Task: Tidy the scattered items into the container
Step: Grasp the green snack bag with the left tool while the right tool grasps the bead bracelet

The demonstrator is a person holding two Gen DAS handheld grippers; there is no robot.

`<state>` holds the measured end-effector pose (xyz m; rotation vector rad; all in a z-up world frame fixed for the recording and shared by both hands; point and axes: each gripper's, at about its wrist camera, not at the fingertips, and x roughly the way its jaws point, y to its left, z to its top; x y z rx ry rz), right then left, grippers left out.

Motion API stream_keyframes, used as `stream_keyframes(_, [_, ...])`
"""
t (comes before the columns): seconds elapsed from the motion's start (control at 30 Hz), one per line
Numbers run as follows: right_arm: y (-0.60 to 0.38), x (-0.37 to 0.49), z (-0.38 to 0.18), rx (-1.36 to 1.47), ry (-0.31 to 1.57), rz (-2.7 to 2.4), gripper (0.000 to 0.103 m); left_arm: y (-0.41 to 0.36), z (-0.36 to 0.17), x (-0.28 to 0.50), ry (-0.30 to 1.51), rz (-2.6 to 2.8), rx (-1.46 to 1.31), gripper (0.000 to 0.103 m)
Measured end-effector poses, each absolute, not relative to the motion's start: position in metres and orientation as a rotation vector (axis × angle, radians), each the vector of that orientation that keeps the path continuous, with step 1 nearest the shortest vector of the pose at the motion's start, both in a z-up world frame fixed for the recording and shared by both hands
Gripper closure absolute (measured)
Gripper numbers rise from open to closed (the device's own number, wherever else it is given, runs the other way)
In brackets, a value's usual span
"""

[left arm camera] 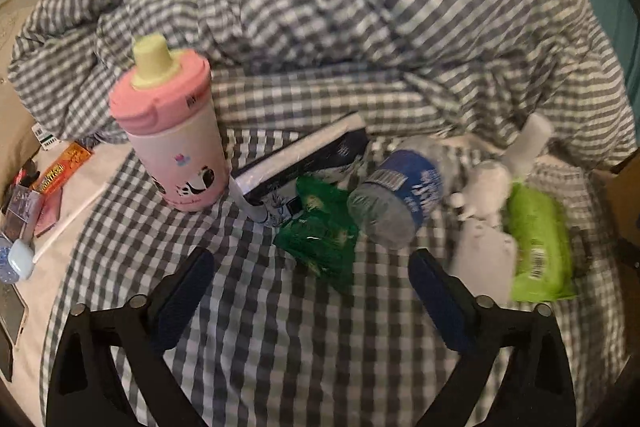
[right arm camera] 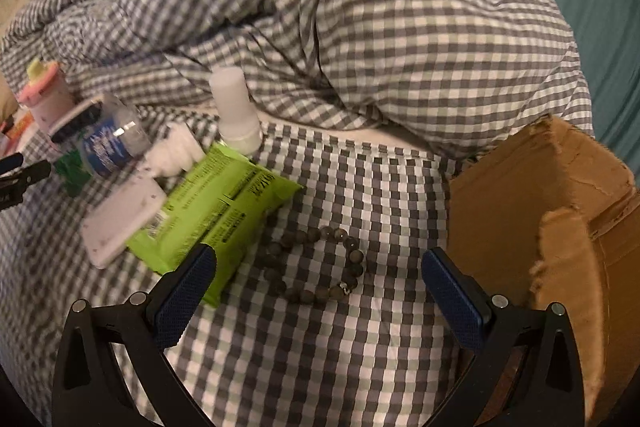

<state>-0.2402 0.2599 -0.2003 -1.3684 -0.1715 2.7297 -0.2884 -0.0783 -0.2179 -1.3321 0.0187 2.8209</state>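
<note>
Left tongs (left arm camera: pixel 312 267): tilted downward over the checked bedsheet (left arm camera: pixel 256 339), spread wide, nothing between the ribbed blue pads (left arm camera: pixel 188 291). Just beyond the tips lies a crinkled green wrapper (left arm camera: pixel 320 231); behind it a clear bottle (left arm camera: pixel 396 195) with a blue label on its side, a dark flat packet (left arm camera: pixel 304 155), and an upright pink cup (left arm camera: pixel 176 143) with a pale yellow spout. A lime wipes pack (left arm camera: pixel 540 247) lies to the right.

Right tongs (right arm camera: pixel 320 263): likewise tilted down and spread, empty. A ring of dull round beads, the bracelet (right arm camera: pixel 316 267), lies on the sheet between the tips, untouched. The wipes pack (right arm camera: pixel 216 211) lies beside the left pad, a white case (right arm camera: pixel 120 223) against it. The cardboard box (right arm camera: pixel 560 195), with torn edges, stands at right. A rumpled checked duvet (right arm camera: pixel 360 27) fills the background.
</note>
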Motion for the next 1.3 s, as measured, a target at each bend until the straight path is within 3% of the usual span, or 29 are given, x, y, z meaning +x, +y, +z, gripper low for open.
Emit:
stream_keyframes(0.33, [0.258,-0.254,-0.238,-1.445,-0.219,2.71,0.0,-0.083,-0.253,-0.316,-0.006,2.781,-1.423,0.022])
stream_keyframes(0.4, [0.259,-0.255,-0.244,-1.456,-0.23,2.703,0.0,-0.083,-0.258,-0.32,-0.016,2.779,-1.43,0.031])
stream_keyframes(0.57, [0.265,-0.259,-0.255,-1.481,-0.221,2.691,0.0,-0.082,-0.267,-0.328,-0.065,2.783,-1.442,0.065])
stream_keyframes(0.77, [0.27,-0.265,-0.262,-1.489,-0.201,2.69,0.0,-0.072,-0.264,-0.326,-0.025,2.785,-1.414,0.078])
stream_keyframes(1.13, [0.27,-0.275,-0.281,-1.573,-0.125,2.663,0.001,-0.075,-0.243,-0.309,-0.049,2.791,-1.356,0.082])
stream_keyframes(1.23, [0.27,-0.275,-0.281,-1.578,-0.088,2.67,0.009,-0.079,-0.235,-0.303,-0.061,2.804,-1.331,0.082])
stream_keyframes(1.3, [0.268,-0.274,-0.28,-1.578,-0.088,2.679,0.022,-0.078,-0.232,-0.3,-0.065,2.811,-1.316,0.082])
